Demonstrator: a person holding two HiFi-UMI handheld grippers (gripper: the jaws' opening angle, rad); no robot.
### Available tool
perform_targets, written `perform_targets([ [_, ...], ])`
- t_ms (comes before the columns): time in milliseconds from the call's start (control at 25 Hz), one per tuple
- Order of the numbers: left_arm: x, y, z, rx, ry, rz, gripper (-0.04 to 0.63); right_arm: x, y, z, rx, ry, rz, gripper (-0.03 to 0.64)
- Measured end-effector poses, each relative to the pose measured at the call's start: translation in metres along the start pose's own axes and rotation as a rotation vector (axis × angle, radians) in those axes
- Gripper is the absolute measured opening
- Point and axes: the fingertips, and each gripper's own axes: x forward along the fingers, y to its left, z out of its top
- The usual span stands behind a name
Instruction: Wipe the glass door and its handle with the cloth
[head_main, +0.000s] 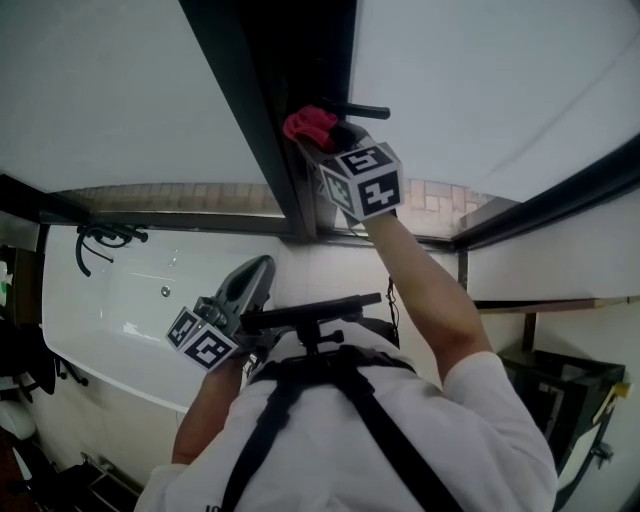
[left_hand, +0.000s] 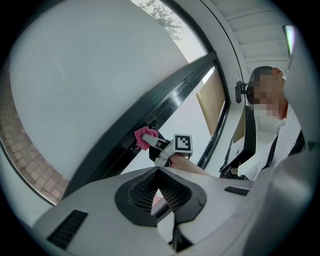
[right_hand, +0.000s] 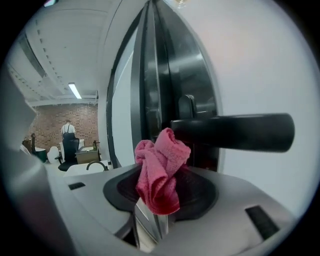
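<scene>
Right gripper (right_hand: 152, 207) is up at the door, clenched on the pink cloth (right_hand: 160, 170). The jaws pinch the lower folds and a fat wad sticks out past the tips. That wad sits against the dark frame (right_hand: 160, 75), right at the root of the handle (right_hand: 232, 132), touching it or very nearly; I can't tell which. The cloth looks light, soft and squashy, so I judge it will mould around the round bar easily. It could also drag out of the jaws if I press hard, so the hold belongs low on the bunch, with the loose end left to do the rubbing. The handle looks like a stiff, smooth black lever, probably slippery, so I'd wrap the wad over it, not jab at it. The glass (right_hand: 265, 55) to the right is slick and hard, and I reckon it calls for light, even pressure. Left gripper (left_hand: 159, 172) hangs low and near me, well apart from the door, jaws together on nothing.
</scene>
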Motion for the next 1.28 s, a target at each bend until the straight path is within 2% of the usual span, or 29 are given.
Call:
perform_targets([
  [160, 0.003, 0.0, 0.004, 0.017, -0.001, -0.003, 0.002, -0.003, -0.007, 0.007, -0.012, -0.016, -0.016, 0.17],
  [360, -0.002, 0.003, 0.001, 0.047, 0.006, 0.033, 0.002, -0.008, -0.01, 0.011, -0.016, -0.036, -0.04, 0.169],
  [1280, 0.014, -0.007, -0.018, 0.031, 0.069, -0.017, 0.002, -0.057, -0.044, 0.011, -0.009, -0.104, -0.129, 0.167],
])
